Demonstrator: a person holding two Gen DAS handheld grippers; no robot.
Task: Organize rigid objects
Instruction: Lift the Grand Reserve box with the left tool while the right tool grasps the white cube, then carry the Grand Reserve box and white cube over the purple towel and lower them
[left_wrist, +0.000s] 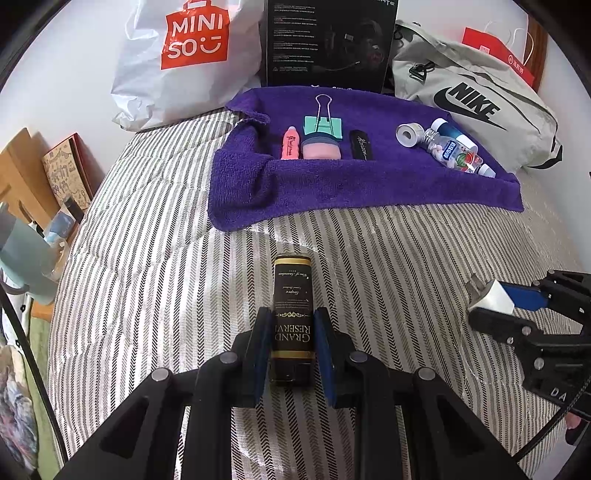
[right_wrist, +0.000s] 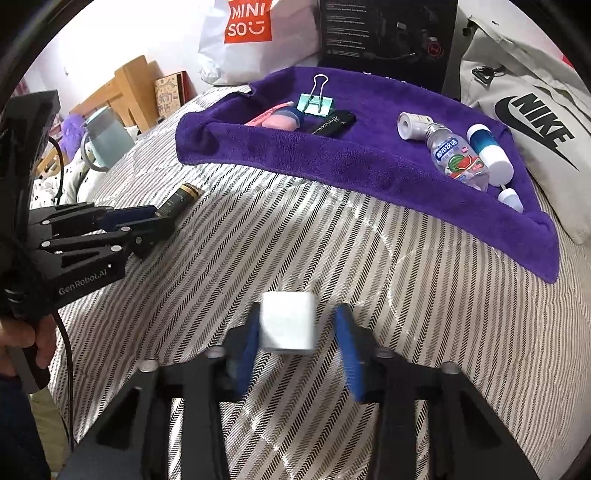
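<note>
My left gripper (left_wrist: 291, 325) is shut on a black and gold "Grand Reserve" tube (left_wrist: 291, 295) lying on the striped bedcover; it also shows in the right wrist view (right_wrist: 181, 201). My right gripper (right_wrist: 295, 325) straddles a white plug adapter (right_wrist: 288, 321): the left pad touches it, the right pad stands a little off. In the left wrist view the adapter (left_wrist: 493, 295) sits between the right fingers. On the purple towel (left_wrist: 369, 188) lie a green binder clip (left_wrist: 321, 122), pink items, a black stick, a tape roll (left_wrist: 408, 133) and small bottles (left_wrist: 454, 149).
A Miniso bag (left_wrist: 184, 62), a black box (left_wrist: 328, 40) and a grey Nike bag (left_wrist: 476, 107) stand behind the towel. Wooden furniture and a teal jug (right_wrist: 107, 134) are off the bed's left edge.
</note>
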